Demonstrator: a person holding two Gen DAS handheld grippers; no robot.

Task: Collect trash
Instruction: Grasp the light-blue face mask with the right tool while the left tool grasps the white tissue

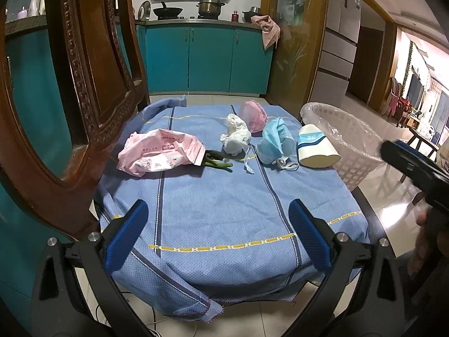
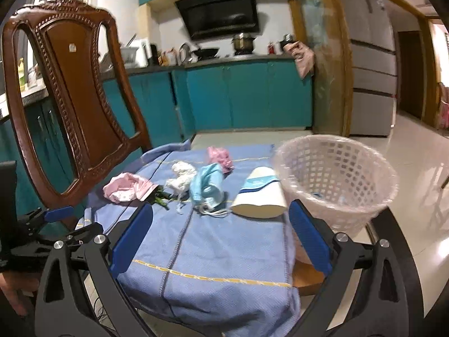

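My left tongs [image 1: 218, 236] and right tongs [image 2: 221, 233] hang released and empty over the near edge of the blue-clothed tabletop [image 1: 224, 196], the basket [image 2: 336, 179] blurred at its right. The green scrap [image 1: 217, 160] is half hidden under the pink wrapper [image 1: 160, 151]. The flattened paper cup [image 1: 315, 148] lies on its side, long axis running front to back, open mouth toward me.

Dim indoor light with a cool cast; brighter glare spills from the doorway [image 1: 421, 64] far right of the claw. Fisheye bending darkens every corner. The basket [image 2: 336, 179] beyond the right claw is motion-blurred.
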